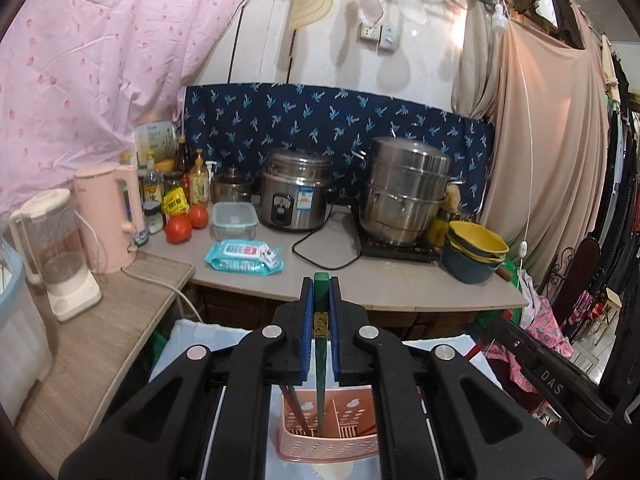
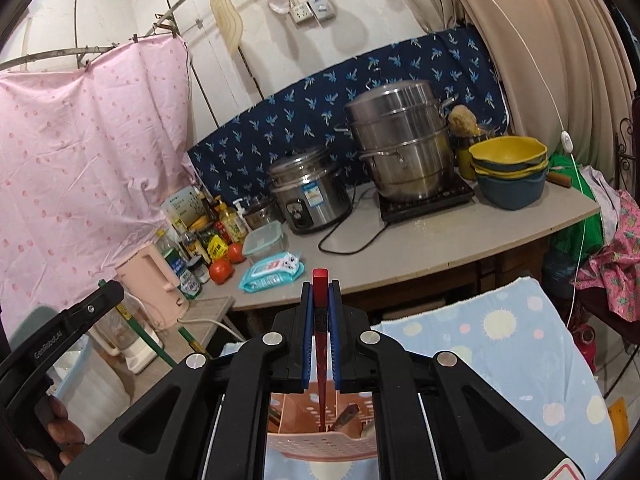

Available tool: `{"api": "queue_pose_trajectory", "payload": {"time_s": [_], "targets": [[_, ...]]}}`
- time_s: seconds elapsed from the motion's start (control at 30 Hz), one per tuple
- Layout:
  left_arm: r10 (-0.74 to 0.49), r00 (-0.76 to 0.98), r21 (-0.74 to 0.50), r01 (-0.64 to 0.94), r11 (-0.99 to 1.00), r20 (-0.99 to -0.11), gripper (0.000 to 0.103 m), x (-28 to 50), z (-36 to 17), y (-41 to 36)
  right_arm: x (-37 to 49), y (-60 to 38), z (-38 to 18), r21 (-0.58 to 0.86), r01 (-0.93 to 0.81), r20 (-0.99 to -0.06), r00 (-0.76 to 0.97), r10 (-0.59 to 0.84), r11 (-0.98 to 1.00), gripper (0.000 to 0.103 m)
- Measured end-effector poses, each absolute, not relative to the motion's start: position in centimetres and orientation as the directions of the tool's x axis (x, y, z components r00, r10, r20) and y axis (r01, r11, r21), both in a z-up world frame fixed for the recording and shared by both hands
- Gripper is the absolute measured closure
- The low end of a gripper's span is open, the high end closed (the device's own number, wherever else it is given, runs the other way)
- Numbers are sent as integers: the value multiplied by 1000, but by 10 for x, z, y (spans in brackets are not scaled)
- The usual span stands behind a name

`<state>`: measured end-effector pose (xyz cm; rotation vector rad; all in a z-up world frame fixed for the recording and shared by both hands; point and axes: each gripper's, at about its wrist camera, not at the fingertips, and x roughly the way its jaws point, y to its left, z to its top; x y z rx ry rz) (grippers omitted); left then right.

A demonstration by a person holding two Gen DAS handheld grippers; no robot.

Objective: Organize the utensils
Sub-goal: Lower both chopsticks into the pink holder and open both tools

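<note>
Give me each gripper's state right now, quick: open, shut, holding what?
Left gripper: shut on a green chopstick, above the pink utensil basket.
Right gripper: shut on a red chopstick, above the same basket.

The left gripper [image 1: 321, 300] points forward and slightly down, its jaws clamped on a green chopstick [image 1: 321, 344]. The right gripper [image 2: 320, 304] is angled alike, jaws clamped on a red chopstick [image 2: 321, 340]. A hand [image 2: 60, 436] grips the left gripper's handle.
</note>
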<state>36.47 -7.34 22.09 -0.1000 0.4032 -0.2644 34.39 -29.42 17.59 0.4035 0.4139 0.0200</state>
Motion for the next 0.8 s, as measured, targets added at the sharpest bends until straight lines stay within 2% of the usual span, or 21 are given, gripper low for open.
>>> {"api": "queue_pose_trajectory", "payload": {"time_s": [0.17,0.27,0.3,0.8], "targets": [[-265,879,-151,223,963,-395,95,367,212,-72,345,-291,165,370,72,-413,906,94,926,94],[-252,877,-153,207,966,-409,85,367,210,-70,341,-289,165,355,94,-412,909,65,930,81],[-250,877,-155,203,967,-410,84,366,209,-68,340,-289,166,353,92,-411,909,66,931,80],[-243,864,-153,194,969,-441,84,331,204,-57,298,-278,171,339,70,-406,911,79,938,79]]}}
